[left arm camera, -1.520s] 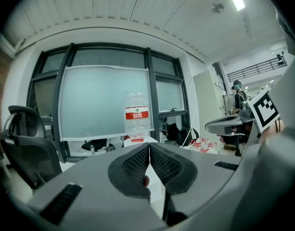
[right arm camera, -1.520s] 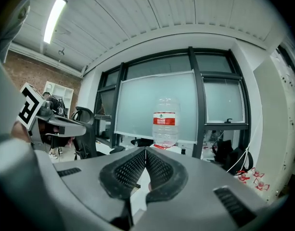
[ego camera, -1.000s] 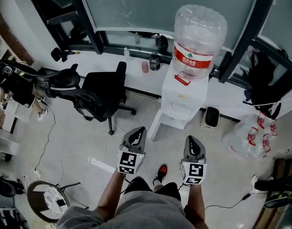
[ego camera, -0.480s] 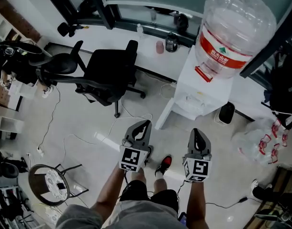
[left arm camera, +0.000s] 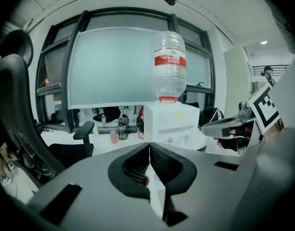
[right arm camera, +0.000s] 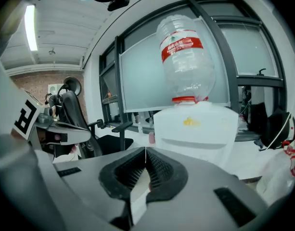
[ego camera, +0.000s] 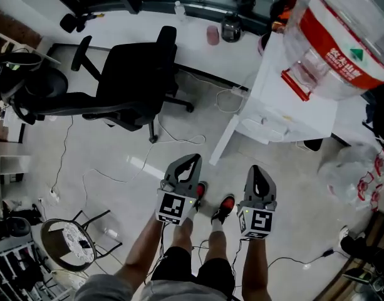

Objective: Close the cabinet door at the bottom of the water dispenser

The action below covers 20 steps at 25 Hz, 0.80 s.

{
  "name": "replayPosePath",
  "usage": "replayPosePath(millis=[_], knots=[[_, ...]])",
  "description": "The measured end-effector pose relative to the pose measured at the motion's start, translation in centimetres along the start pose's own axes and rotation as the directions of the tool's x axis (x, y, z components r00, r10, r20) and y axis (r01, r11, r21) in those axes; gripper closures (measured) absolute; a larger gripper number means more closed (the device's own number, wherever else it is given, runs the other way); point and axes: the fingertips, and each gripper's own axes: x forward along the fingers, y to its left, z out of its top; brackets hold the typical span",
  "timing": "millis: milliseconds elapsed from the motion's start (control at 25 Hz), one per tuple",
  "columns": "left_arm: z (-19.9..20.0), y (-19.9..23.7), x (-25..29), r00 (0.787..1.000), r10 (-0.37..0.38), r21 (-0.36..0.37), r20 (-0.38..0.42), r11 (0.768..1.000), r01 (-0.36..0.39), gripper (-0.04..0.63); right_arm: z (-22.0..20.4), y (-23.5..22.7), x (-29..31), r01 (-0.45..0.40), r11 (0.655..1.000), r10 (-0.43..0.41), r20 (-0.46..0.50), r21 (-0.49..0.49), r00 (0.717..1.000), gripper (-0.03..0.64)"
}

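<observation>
The white water dispenser [ego camera: 285, 115] stands at the upper right of the head view, with a clear bottle [ego camera: 342, 42] with a red label on top. Its bottom cabinet door [ego camera: 224, 140] stands open, swung out to the left as a thin white panel. My left gripper [ego camera: 192, 160] and right gripper [ego camera: 259, 170] hang side by side short of the door, both pointing toward the dispenser. Both are shut on nothing. In the left gripper view the dispenser [left arm camera: 171, 121] lies straight ahead beyond the left gripper [left arm camera: 149, 147]. In the right gripper view the dispenser [right arm camera: 195, 129] sits beyond the right gripper [right arm camera: 146, 150].
A black office chair [ego camera: 132, 86] stands left of the door, with a second chair [ego camera: 29, 89] further left. Cables cross the floor. A round stool [ego camera: 66, 243] is at the lower left, and a white plastic bag [ego camera: 358, 174] at the right. The person's shoes [ego camera: 226, 207] are below the grippers.
The head and both grippers have sunk and come closer to the dispenser, which now fills more of the upper right. Both grippers stayed shut.
</observation>
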Motion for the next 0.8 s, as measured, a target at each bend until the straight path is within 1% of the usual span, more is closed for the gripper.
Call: replayPosePath(millis=[280,400,640,800], knots=[[-8.3,1.9,3.7,0.996,-0.024,-0.038,-0.081,0.999,0.021,0.571,-7.9,0.7,4.3,0.008,1.000,-0.006,-0.094,0.021,0.996,0.597],[-11.4,2.7,5.3,0.995,-0.027,-0.055,-0.100,0.998,0.021,0.571,-11.2,0.9,6.2,0.004,1.000,-0.002,-0.123,0.023,0.992,0.597],[-17.7,4.0,6.9,0.990,-0.031,-0.077,-0.136,0.997,0.021,0.571,-17.4,2.4,8.6,-0.001,0.999,0.007,-0.170,0.034,0.985,0.597],[-21.9,5.3,7.4,0.988,-0.014,-0.105,-0.153,0.994,-0.002,0.571,-21.2,3.1,9.7,-0.010,0.999,0.016,-0.188,0.032,0.982,0.597]])
